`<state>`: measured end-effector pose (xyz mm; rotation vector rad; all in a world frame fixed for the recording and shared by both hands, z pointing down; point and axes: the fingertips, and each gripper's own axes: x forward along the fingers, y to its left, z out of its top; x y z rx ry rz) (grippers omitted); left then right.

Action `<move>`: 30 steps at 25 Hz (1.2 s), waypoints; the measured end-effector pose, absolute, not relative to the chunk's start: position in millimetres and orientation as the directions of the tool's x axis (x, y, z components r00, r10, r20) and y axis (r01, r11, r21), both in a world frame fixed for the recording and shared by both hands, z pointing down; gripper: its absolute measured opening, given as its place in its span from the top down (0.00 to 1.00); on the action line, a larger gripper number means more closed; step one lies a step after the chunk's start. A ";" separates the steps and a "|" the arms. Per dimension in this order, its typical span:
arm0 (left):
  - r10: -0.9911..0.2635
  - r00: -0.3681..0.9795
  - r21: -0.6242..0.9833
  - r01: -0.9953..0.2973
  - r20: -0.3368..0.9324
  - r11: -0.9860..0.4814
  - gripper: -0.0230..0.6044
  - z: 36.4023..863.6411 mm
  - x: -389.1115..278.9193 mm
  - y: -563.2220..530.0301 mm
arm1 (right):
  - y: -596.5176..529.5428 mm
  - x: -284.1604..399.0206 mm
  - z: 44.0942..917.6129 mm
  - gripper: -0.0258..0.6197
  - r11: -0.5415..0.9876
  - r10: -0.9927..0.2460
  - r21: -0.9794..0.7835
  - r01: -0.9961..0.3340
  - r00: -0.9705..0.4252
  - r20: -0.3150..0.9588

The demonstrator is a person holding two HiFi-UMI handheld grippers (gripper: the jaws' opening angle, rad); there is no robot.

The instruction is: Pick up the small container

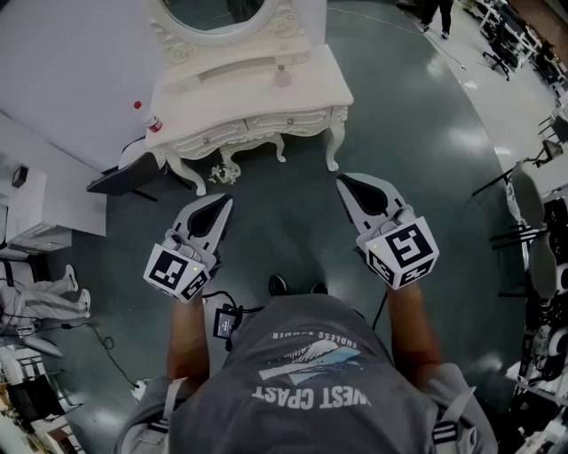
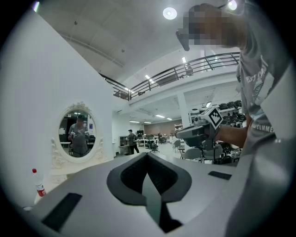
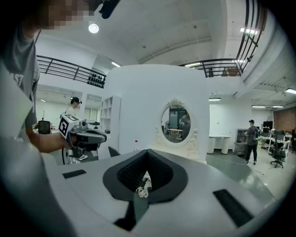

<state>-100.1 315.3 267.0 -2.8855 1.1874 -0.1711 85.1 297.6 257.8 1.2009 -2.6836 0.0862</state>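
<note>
- Left tool point(image 1: 219, 208) at lower left of the head view, over the dark floor point(image 1: 426, 133). Jaws pressed together tip to tip, nothing gripped. Same closed tips at lower centre of the left gripper view.
- Right tool point(image 1: 351, 184) right of centre in the head view. Jaws likewise drawn to a closed point, holding nothing.
- Small white scrap seen through the hollow behind the right tool's tips, low in the right gripper view. Impossible to tell what.
- Marker cube point(image 1: 177, 273) at the rear end of the left tool, with a matching one on the right tool.
- Small container point(image 1: 282, 76) standing on the white tabletop point(image 1: 248, 106) at upper centre of the head view. Placed right of the tabletop's middle and just below the mirror's base. Pale, with a narrower top. Well apart from both tools and untouched.
- Tabletop carried on curled, ornate white legs, set against a white wall.
- Oval mirror point(image 1: 216, 11) at the top edge of the head view.
- Clear bottle with a red cap point(image 1: 149, 121) at the tabletop's left end, well apart from the small container. Upright at lower left of the left gripper view.
- Small white tangle point(image 1: 224, 173) on the floor beneath the tabletop, between the front legs.
- Both tools side by side, apart from each other. Tips turned toward the tabletop and short of its front edge.
- Person's forearms and grey shirt point(image 1: 311, 381) along the bottom of the head view.
</note>
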 end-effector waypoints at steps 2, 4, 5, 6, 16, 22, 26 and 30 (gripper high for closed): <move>-0.700 0.707 -0.055 -0.699 0.096 -0.713 0.94 267.7 -106.0 313.2 | 296.4 78.3 259.0 0.92 0.668 -0.731 0.026 -0.744 -0.649 0.208; -0.699 0.709 -0.053 -0.697 0.097 -0.715 0.94 268.2 -112.6 310.6 | 294.8 71.3 259.4 0.92 0.667 -0.731 0.024 -0.744 -0.649 0.212; -0.698 0.710 -0.051 -0.696 0.097 -0.716 0.94 268.4 -116.1 308.9 | 293.8 67.8 259.2 0.92 0.667 -0.731 0.024 -0.745 -0.648 0.213; -0.696 0.711 -0.049 -0.695 0.098 -0.717 0.94 268.6 -119.6 307.0 | 292.4 64.4 259.1 0.92 0.665 -0.732 0.025 -0.746 -0.646 0.215; -0.669 0.739 -0.030 -0.669 0.078 -0.742 0.94 271.7 -154.2 278.1 | 267.9 28.4 260.0 0.92 0.652 -0.741 0.013 -0.758 -0.634 0.219; -0.648 0.758 -0.027 -0.648 0.079 -0.761 0.94 277.9 -165.6 262.2 | 254.2 18.7 263.2 0.92 0.627 -0.761 0.004 -0.779 -0.612 0.214; -0.650 0.756 -0.016 -0.651 0.081 -0.759 0.94 278.5 -166.4 248.6 | 238.3 17.2 264.3 0.92 0.633 -0.755 -0.001 -0.774 -0.618 0.220; -0.677 0.730 -0.016 -0.679 0.094 -0.734 0.94 282.2 -167.3 231.1 | 211.3 19.6 266.4 0.92 0.651 -0.740 -0.012 -0.759 -0.638 0.213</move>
